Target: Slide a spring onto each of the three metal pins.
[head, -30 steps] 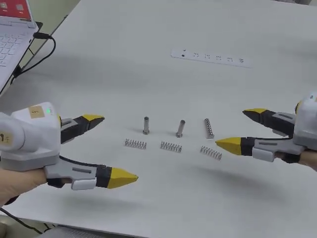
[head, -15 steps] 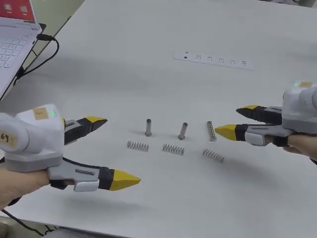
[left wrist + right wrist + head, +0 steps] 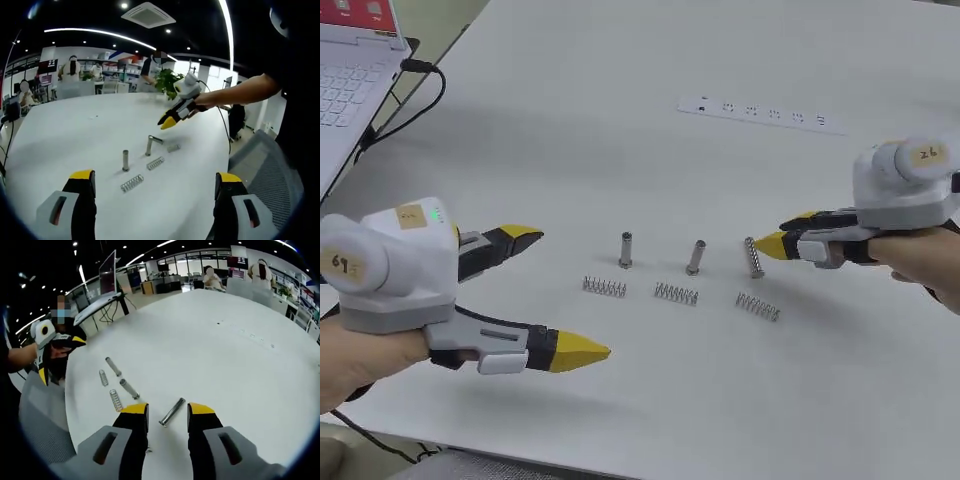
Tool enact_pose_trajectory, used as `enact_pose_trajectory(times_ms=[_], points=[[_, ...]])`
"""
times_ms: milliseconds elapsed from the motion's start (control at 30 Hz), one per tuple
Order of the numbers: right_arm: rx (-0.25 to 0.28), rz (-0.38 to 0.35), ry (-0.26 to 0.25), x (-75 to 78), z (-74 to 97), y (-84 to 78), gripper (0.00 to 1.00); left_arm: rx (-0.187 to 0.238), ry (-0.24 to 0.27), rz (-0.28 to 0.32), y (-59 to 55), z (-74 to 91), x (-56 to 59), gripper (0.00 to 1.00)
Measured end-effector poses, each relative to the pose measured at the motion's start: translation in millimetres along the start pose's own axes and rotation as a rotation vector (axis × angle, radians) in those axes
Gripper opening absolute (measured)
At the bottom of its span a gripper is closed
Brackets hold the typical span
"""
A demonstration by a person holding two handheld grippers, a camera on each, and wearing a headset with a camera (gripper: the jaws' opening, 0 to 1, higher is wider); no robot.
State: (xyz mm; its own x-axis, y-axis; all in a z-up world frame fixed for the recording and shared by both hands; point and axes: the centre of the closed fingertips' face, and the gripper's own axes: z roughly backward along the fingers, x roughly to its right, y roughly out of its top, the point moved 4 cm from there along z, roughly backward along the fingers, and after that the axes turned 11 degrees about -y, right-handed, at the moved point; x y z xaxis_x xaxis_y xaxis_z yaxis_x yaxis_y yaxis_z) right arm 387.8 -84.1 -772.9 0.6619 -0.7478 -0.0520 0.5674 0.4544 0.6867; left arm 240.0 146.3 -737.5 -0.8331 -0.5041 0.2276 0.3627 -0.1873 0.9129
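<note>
- A broad, matt white desk (image 3: 620, 130) carries everything. A slim white power strip (image 3: 761, 115) lies towards its far side. An open white laptop (image 3: 345, 60) with a black cable (image 3: 415, 95) sits at the far left edge.
- Three short grey metal pins stand in a row near the middle of the desk: the left pin (image 3: 626, 250), the middle pin (image 3: 696, 257) and the right pin (image 3: 753, 257), which leans.
- Three small coiled wire springs (image 3: 676, 293) lie flat on the desk just in front of the pins, one before each.
- The left gripper (image 3: 555, 293), grey with yellow tips, hovers over the near left of the desk. Its jaws are spread wide and hold nothing.
- The right gripper (image 3: 785, 235) has its jaws narrowly parted and empty, with the tips just beside the top of the right pin. Whether they touch it cannot be told.
- The gripper views show an open-plan office with a dark ceiling, strip lights and spotlights. There are rows of desks, a green plant (image 3: 170, 80) and people in the background.
</note>
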Motion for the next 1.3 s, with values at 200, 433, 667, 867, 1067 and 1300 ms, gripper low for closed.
enact_pose_trajectory(times_ms=[200, 433, 667, 867, 1067, 1300], points=[[-0.063, -0.057, -0.036, 3.9, -13.5, -1.4, 0.21, 0.001, 0.003, 0.005, -0.9, -0.2, -0.2, 0.97], [-0.114, -0.109, -0.048, 2.2, -25.9, -5.1, 0.15, 0.006, 0.007, 0.010, -1.3, 0.4, -1.0, 0.97], [-0.157, -0.126, -0.085, 5.2, -35.1, -7.1, 0.12, 0.009, 0.013, 0.016, -2.8, 1.7, -2.4, 0.97], [-0.188, -0.137, -0.101, 3.8, -38.7, -8.5, 0.11, 0.010, 0.018, 0.023, -4.6, 3.3, -3.2, 0.97], [-0.227, -0.137, -0.116, 0.3, -37.7, -14.1, 0.08, 0.015, 0.025, 0.029, -5.6, 4.9, -4.1, 0.97], [-0.244, -0.142, -0.129, -9.1, -33.2, -16.6, 0.08, 0.014, 0.024, 0.031, -6.2, 5.3, -3.1, 0.96]])
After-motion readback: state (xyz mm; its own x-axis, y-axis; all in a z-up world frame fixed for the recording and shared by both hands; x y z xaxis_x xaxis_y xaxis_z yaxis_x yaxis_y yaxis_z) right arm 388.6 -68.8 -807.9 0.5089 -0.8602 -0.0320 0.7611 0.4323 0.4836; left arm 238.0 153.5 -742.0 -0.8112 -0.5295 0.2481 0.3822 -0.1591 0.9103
